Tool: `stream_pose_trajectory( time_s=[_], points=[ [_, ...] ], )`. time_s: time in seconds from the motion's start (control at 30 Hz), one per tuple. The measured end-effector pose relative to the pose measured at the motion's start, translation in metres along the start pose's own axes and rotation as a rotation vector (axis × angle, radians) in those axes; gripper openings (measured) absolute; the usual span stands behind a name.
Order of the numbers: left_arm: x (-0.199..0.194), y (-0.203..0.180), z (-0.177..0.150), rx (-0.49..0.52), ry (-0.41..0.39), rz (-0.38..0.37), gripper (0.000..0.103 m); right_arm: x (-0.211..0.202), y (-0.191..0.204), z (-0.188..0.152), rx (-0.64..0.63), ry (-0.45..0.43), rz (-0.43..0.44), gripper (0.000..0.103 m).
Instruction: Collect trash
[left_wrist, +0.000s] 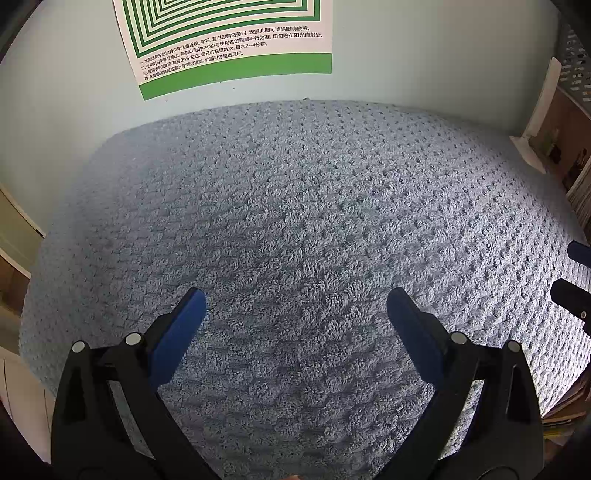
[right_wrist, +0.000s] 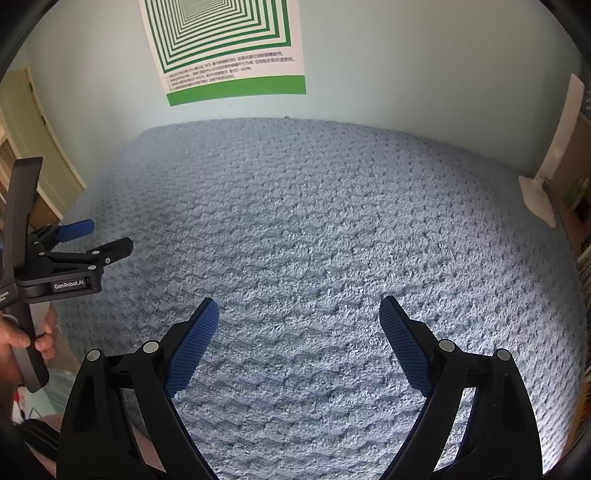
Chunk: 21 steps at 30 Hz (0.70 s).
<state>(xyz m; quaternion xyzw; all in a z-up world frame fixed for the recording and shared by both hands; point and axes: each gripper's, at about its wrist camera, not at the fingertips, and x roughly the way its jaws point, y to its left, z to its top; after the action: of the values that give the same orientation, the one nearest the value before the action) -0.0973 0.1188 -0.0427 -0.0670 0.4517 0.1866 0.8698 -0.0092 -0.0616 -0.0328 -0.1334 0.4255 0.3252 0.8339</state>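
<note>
A blue towel (left_wrist: 295, 229) covers the whole counter below a pale wall (left_wrist: 406, 62) that carries a green poster (left_wrist: 229, 55). A white stand (left_wrist: 535, 125) is seen at the far right. Both the left tongs (left_wrist: 295, 306) and the right tongs (right_wrist: 299, 314) are held released, nothing between them. No trash is seen anywhere in either view, so either it lies outside the views or it is already collected. No grasp can be advised until trash is found.
</note>
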Motion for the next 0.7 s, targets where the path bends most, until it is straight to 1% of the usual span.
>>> stream_pose_trajectory(
  time_s=[0.7],
  points=[
    [0.0044,0.0018,-0.0072,-0.010,0.019,0.009,0.096,0.0027,-0.0005,-0.0022,0.001,0.016,0.003,0.088]
  ],
)
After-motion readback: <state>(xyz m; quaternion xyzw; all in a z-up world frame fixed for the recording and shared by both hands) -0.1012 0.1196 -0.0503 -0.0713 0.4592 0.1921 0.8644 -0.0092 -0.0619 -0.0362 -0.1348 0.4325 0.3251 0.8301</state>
